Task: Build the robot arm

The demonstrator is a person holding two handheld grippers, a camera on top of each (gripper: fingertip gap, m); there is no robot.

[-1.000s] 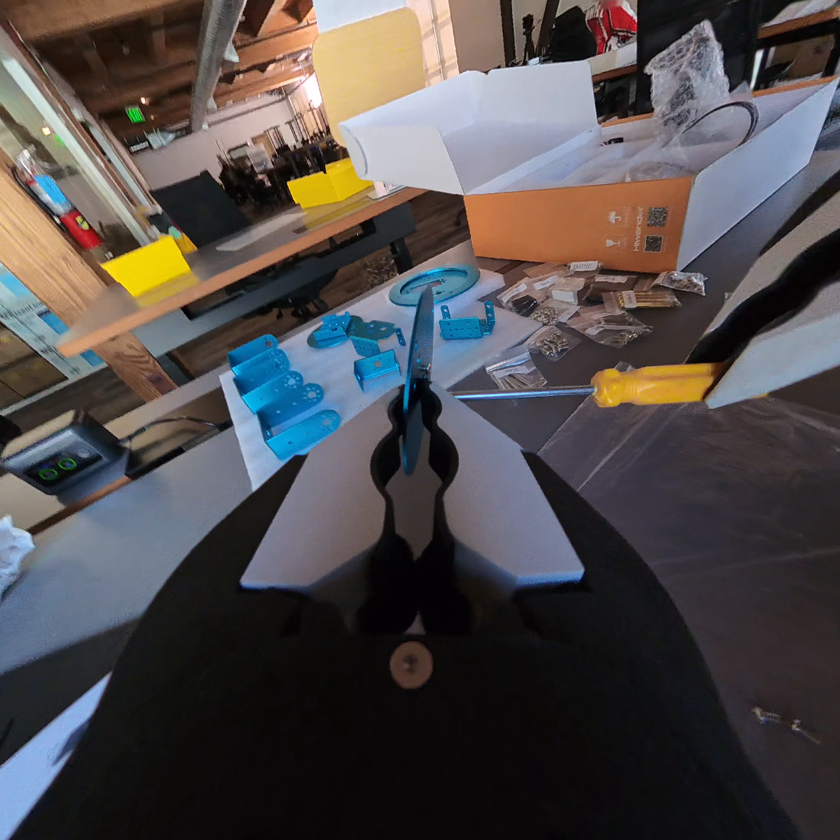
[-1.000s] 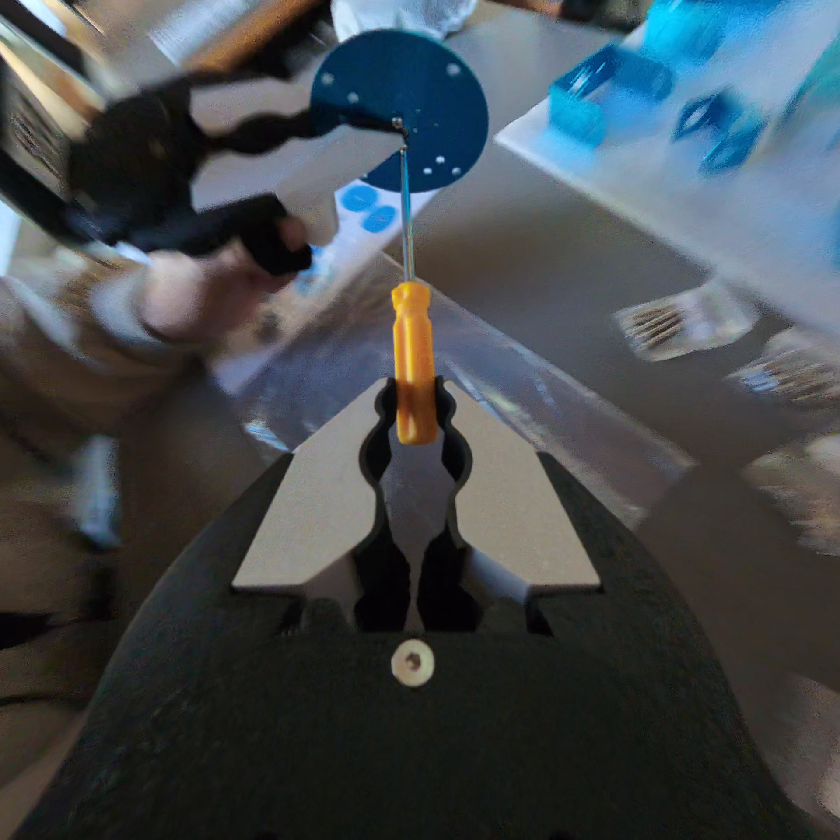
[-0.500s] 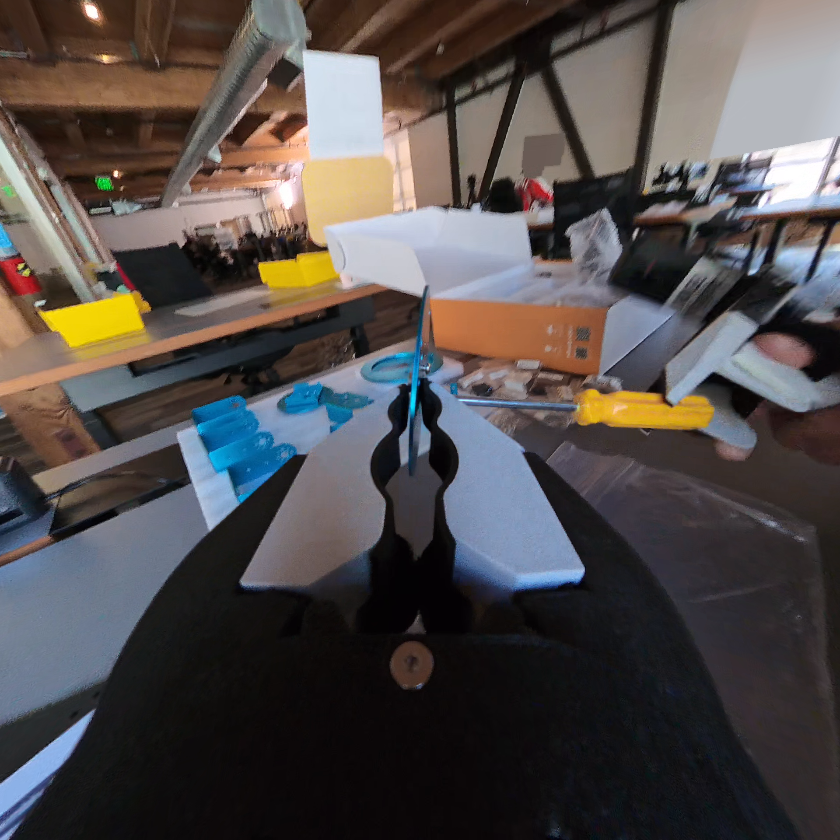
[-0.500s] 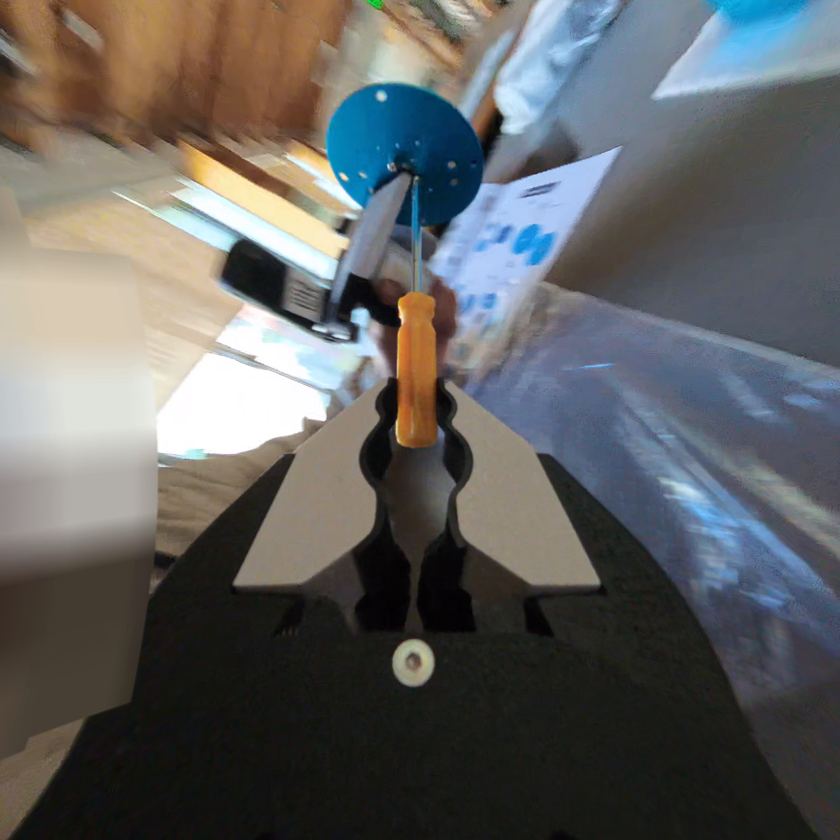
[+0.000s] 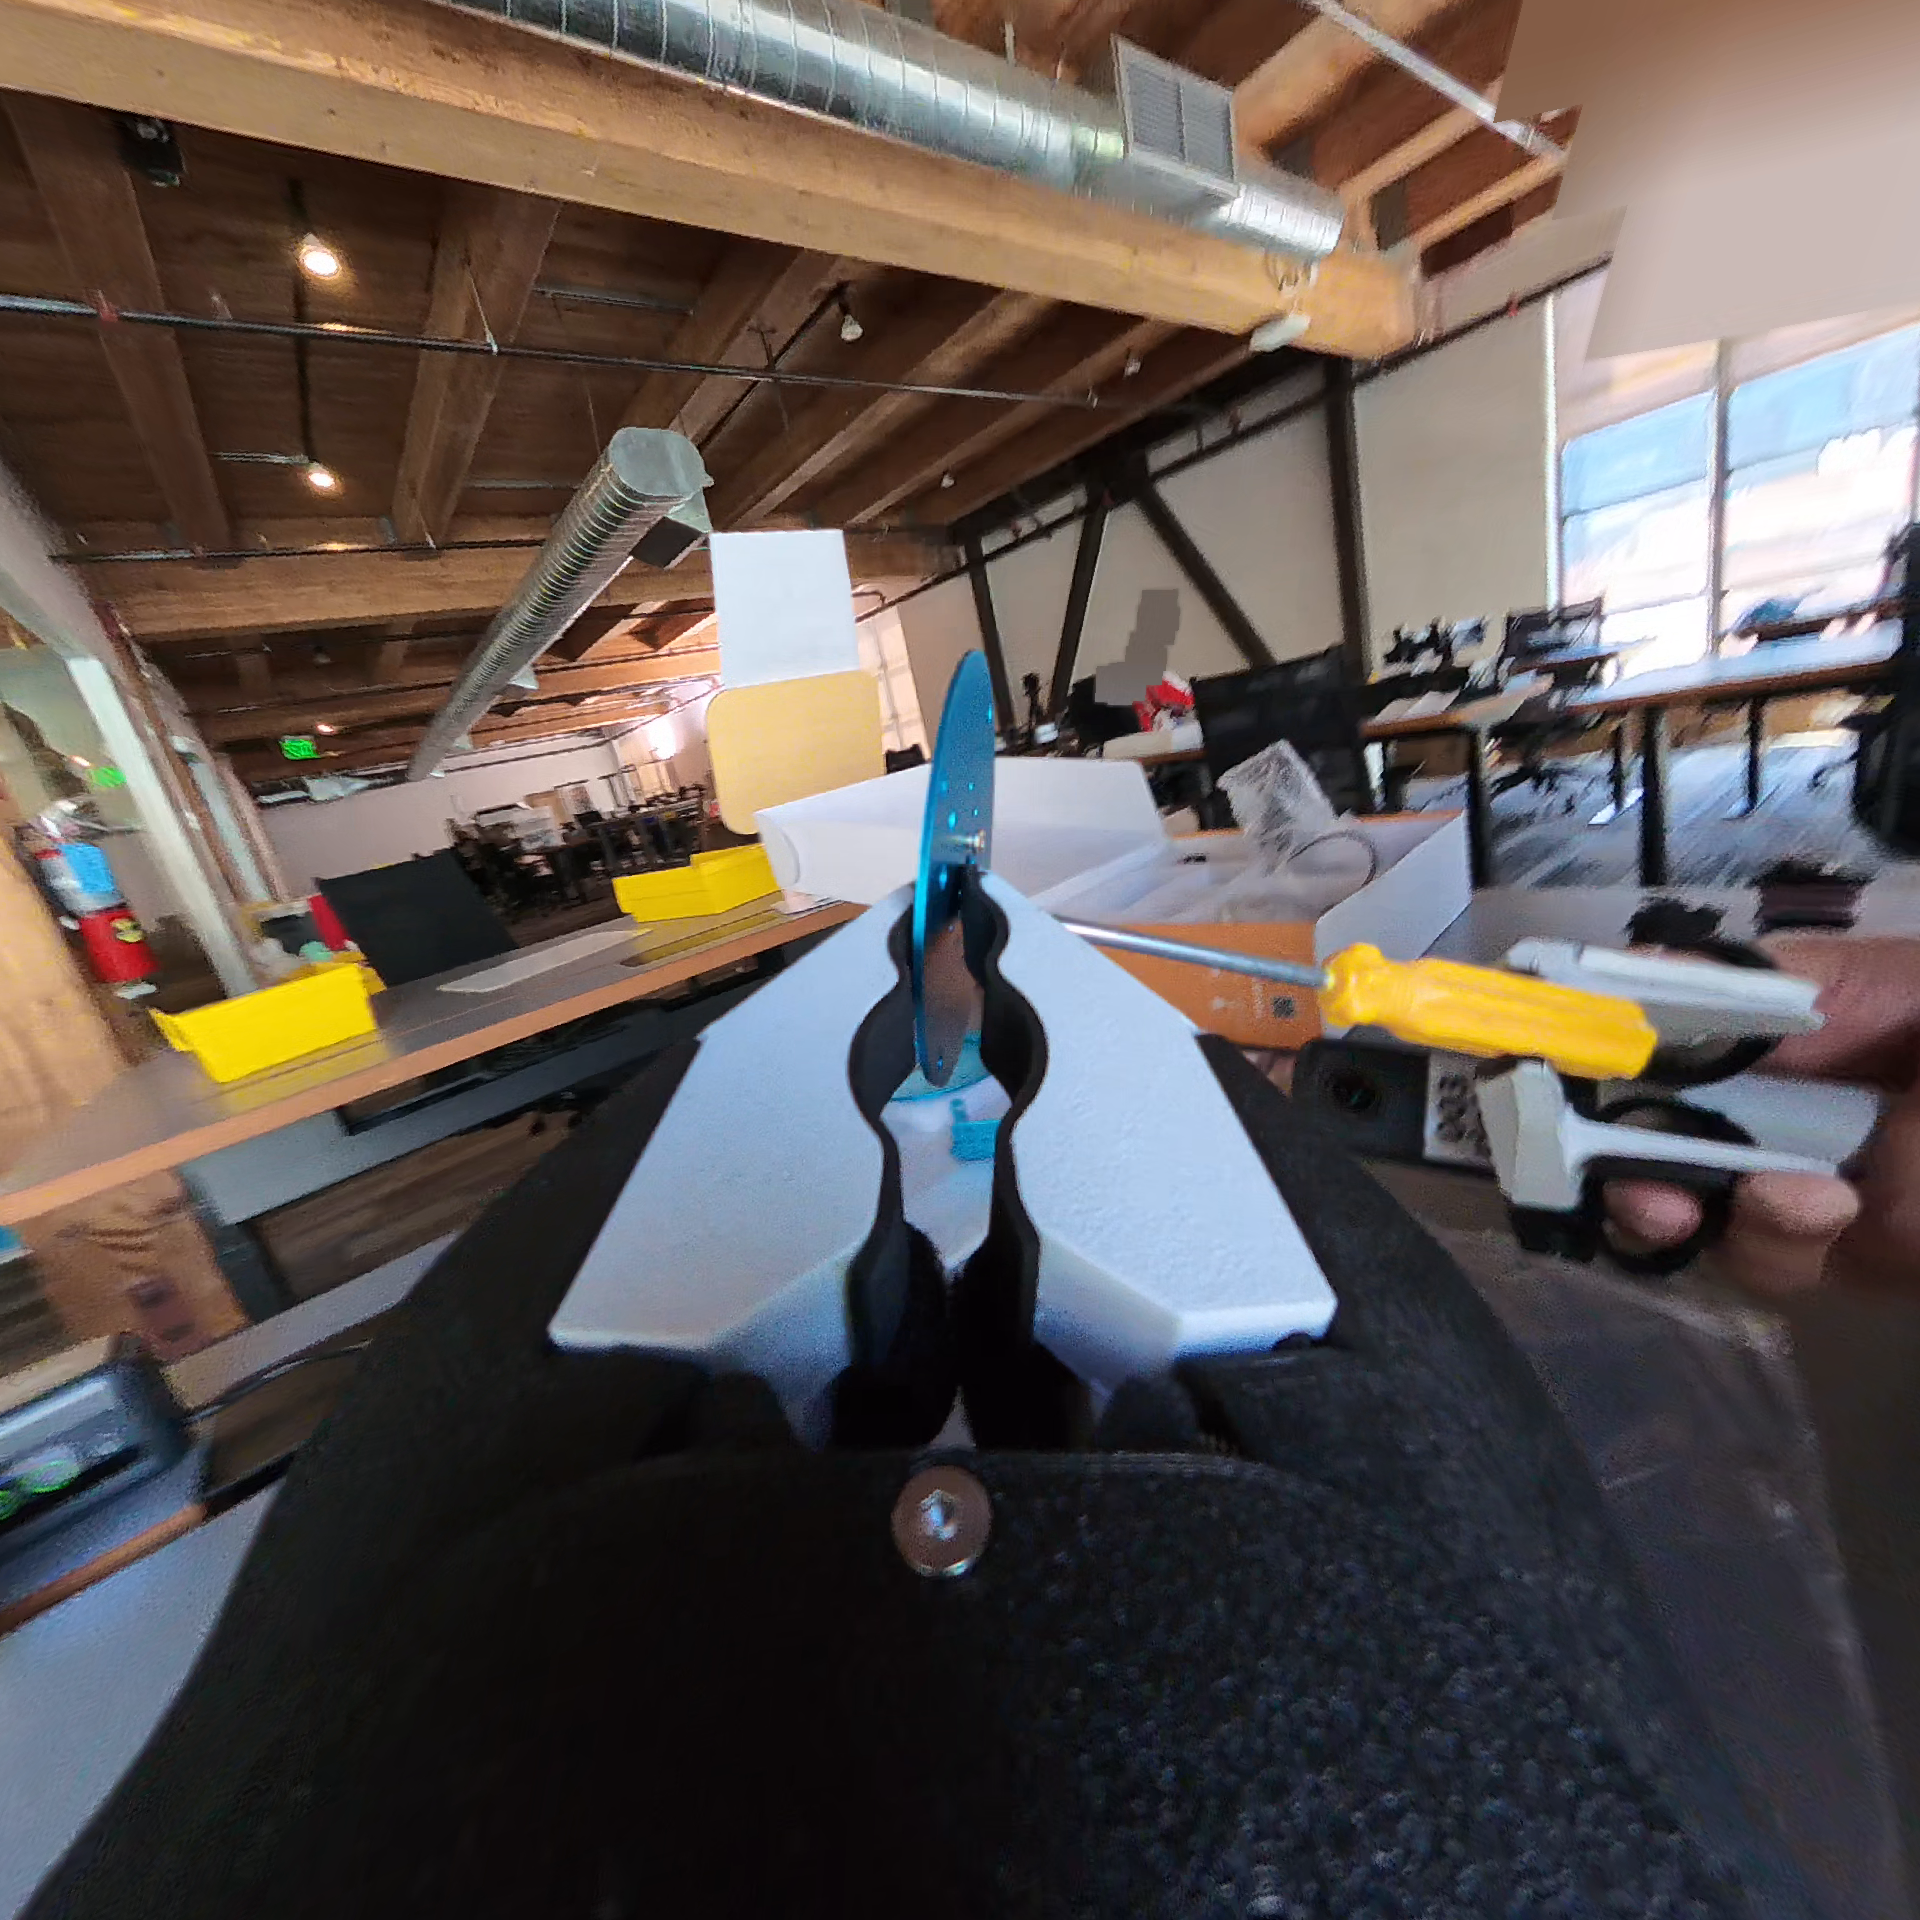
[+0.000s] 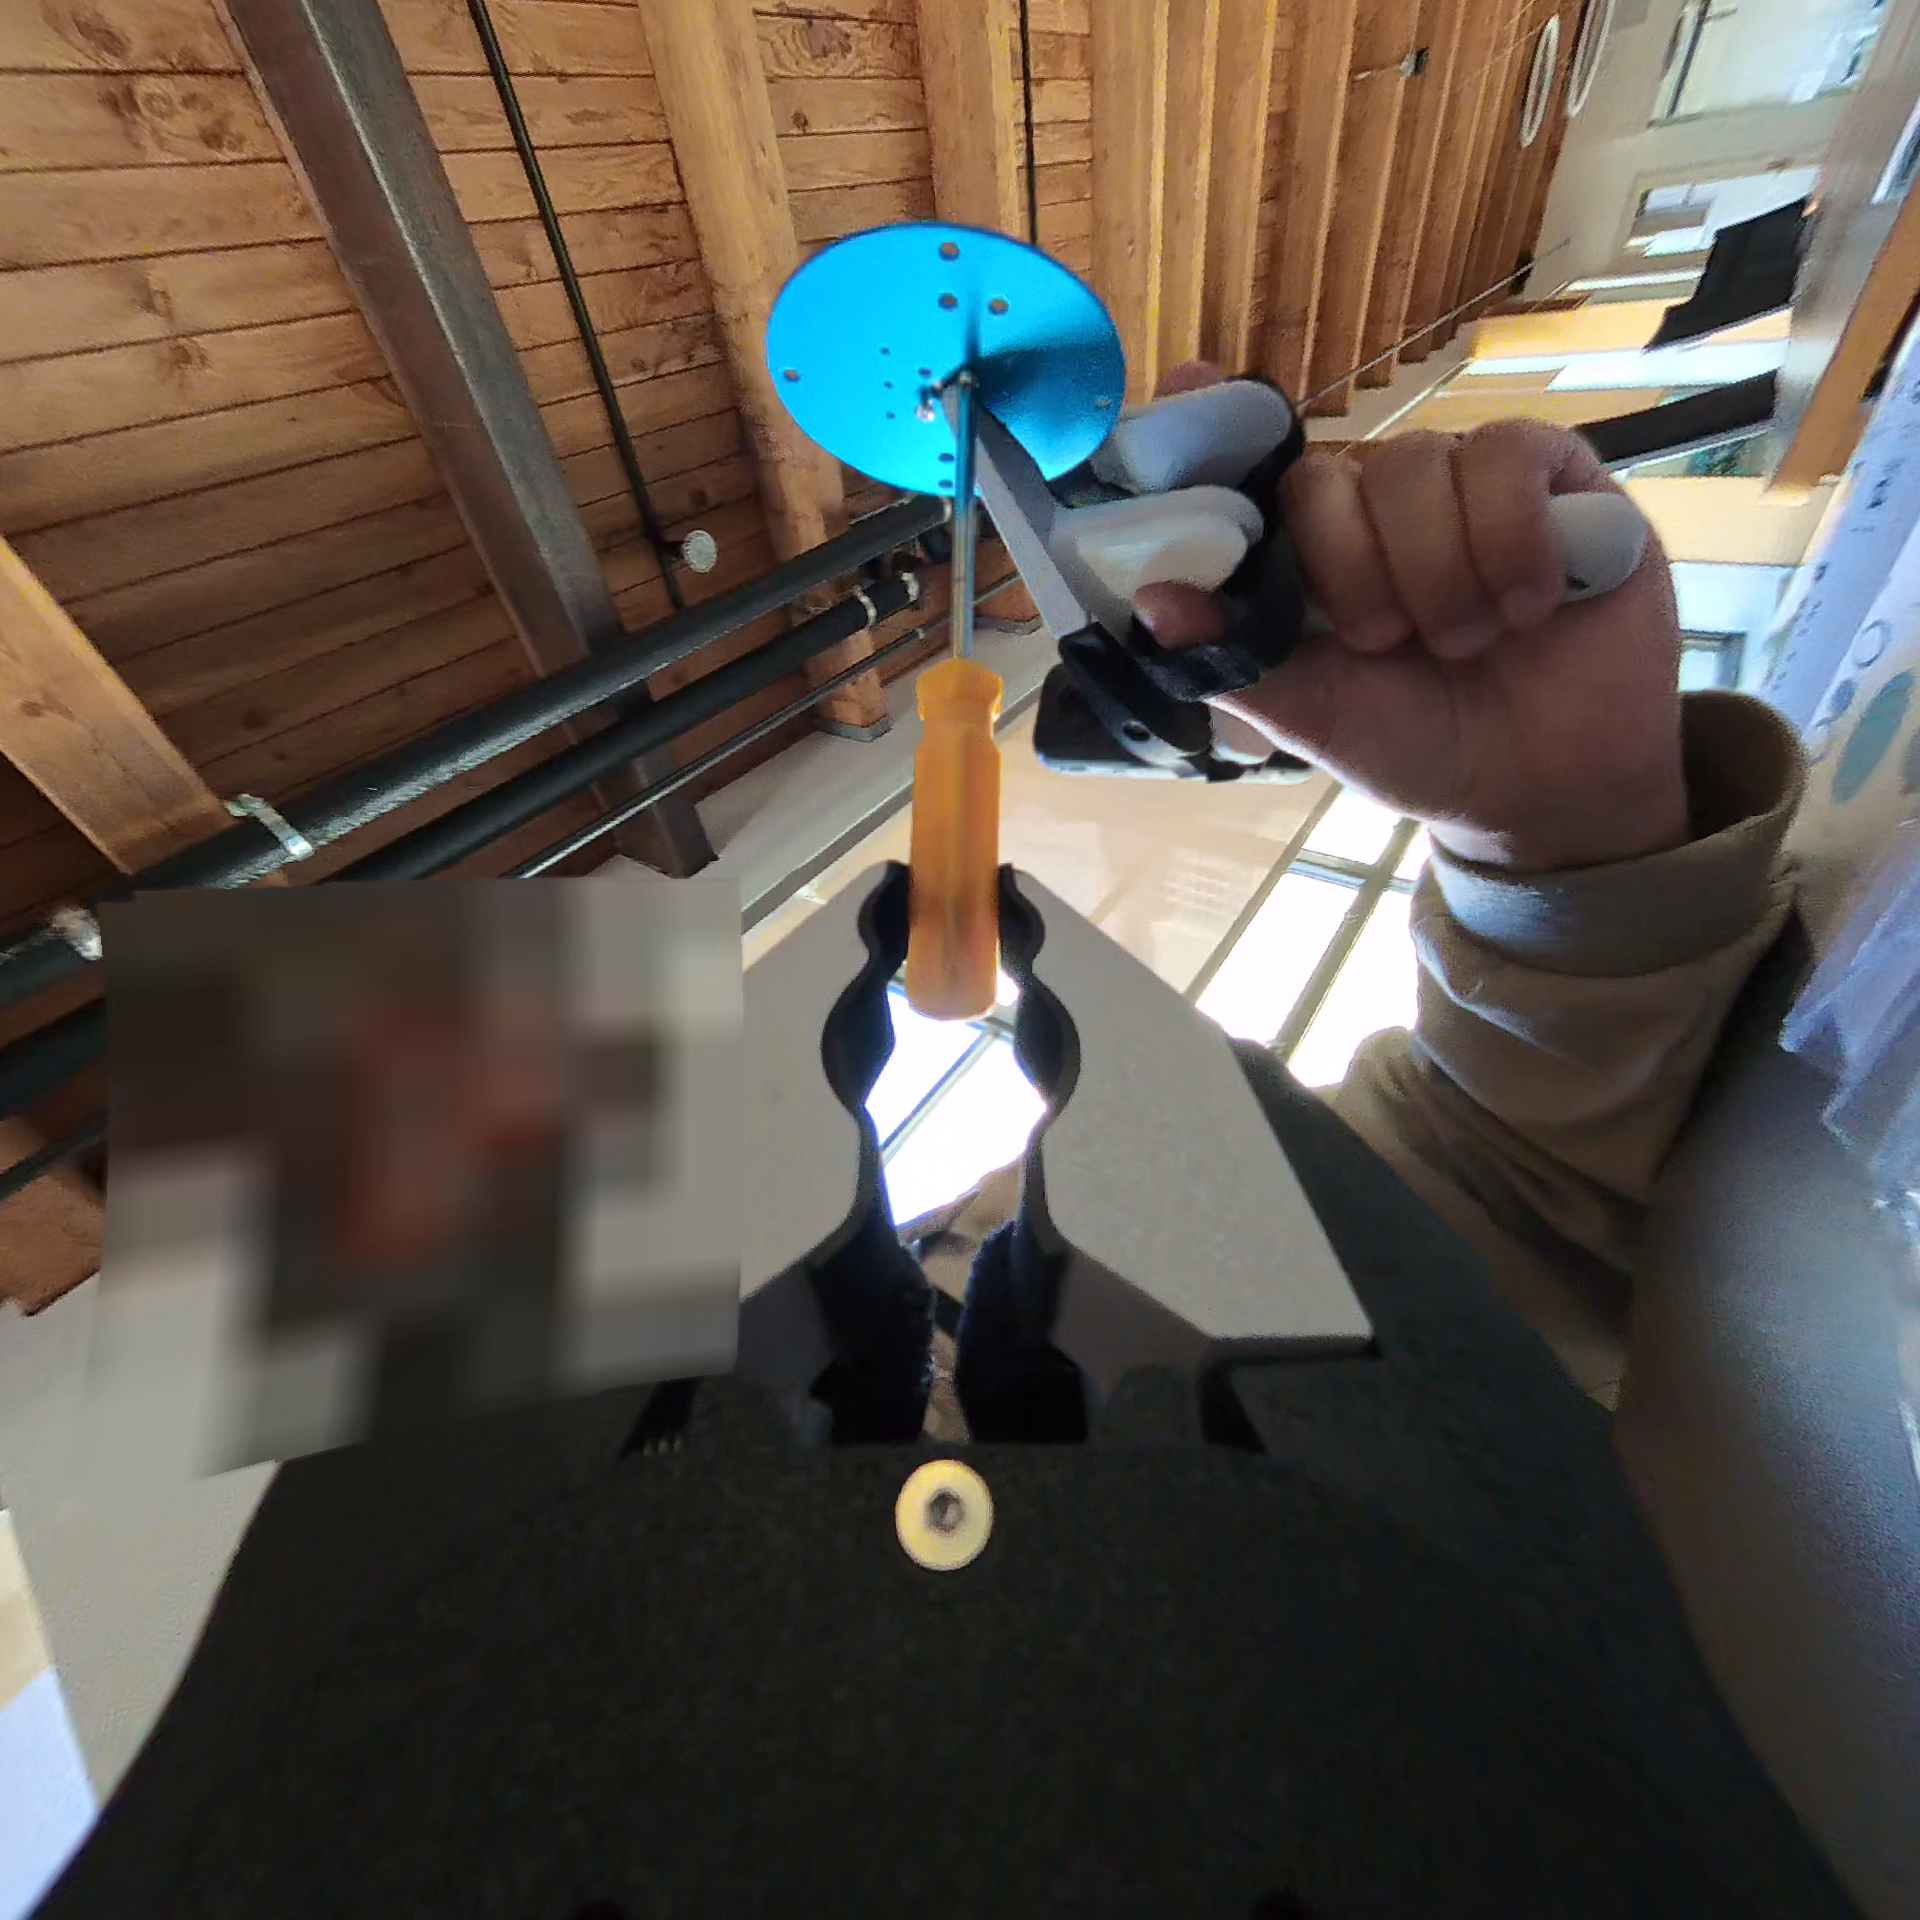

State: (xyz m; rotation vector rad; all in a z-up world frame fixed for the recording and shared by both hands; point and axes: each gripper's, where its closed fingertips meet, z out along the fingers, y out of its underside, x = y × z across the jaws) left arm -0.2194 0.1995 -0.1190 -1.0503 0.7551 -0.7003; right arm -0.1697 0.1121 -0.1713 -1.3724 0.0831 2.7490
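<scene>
My left gripper (image 5: 948, 914) is shut on a round blue metal disc (image 5: 958, 790), held edge-on and raised in the air. The disc shows face-on in the right wrist view (image 6: 940, 353), with several small holes. My right gripper (image 6: 954, 904) is shut on the handle of a yellow screwdriver (image 6: 953, 831). Its metal shaft reaches to a small screw near the middle of the disc. In the left wrist view the screwdriver (image 5: 1475, 1013) comes in from the right, held by the right gripper (image 5: 1662, 1029) in a person's hand.
An open orange and white box (image 5: 1247, 894) stands behind the disc on the table. Yellow bins (image 5: 265, 1018) sit on a long desk at the left. In the right wrist view a hand and beige sleeve (image 6: 1538, 790) hold the left gripper below wooden ceiling beams. One gripper's finger ends stand about 12 centimetres off the other's.
Both grippers have lifted and tilted upward, carrying the disc and screwdriver from low over the table into the air. The screwdriver tip has stayed at the disc.
</scene>
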